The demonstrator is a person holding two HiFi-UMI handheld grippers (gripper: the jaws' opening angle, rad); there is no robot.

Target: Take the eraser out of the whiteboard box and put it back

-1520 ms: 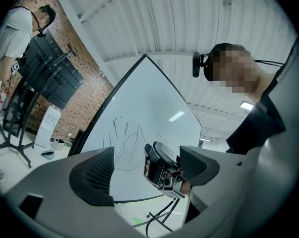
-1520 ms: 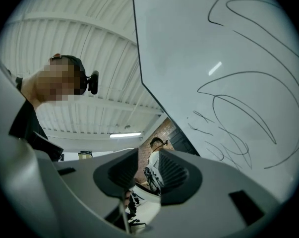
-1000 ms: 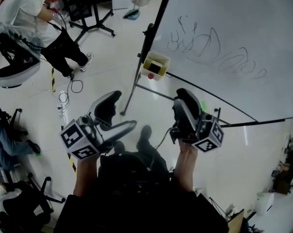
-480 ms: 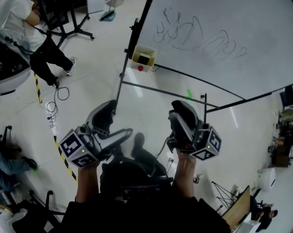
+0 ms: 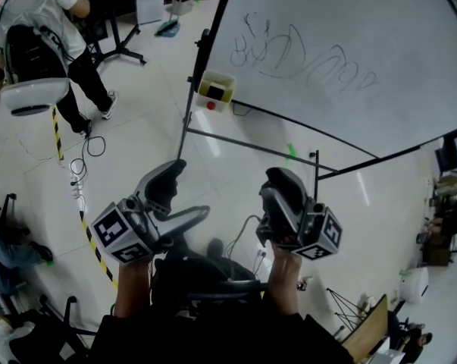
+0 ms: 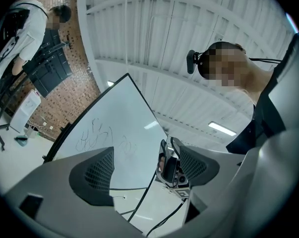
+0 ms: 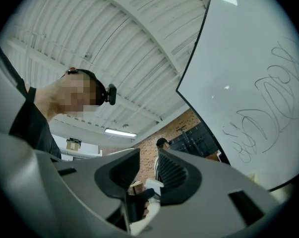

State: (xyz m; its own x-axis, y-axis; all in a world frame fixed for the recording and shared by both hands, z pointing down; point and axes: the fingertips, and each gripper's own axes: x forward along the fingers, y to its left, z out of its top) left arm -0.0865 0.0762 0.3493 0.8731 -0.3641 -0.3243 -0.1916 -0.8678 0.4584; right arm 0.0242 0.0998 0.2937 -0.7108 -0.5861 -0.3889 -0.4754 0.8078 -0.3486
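Observation:
A yellow whiteboard box point(image 5: 215, 89) hangs at the lower left corner of the whiteboard point(image 5: 349, 36), with the black eraser point(image 5: 217, 92) lying inside it. Both grippers are held close to my body, well short of the box. My left gripper point(image 5: 179, 199) has its jaws spread wide with nothing between them point(image 6: 147, 162). The right gripper point(image 5: 281, 188) keeps only a narrow gap between its pads, and that gap is empty point(image 7: 149, 170). Both gripper views look upward at the ceiling and the scribbled board point(image 7: 258, 83).
The board's stand has a low crossbar point(image 5: 243, 146) over the tiled floor between me and the box. A person in a white shirt point(image 5: 39, 21) stands at the far left beside a chair. A cable point(image 5: 84, 158) and striped tape point(image 5: 92, 233) run along the floor on the left.
The whiteboard and its box have drifted left and up in the head view. Both grippers have shifted a little, jaws unchanged. The person at the left has moved.

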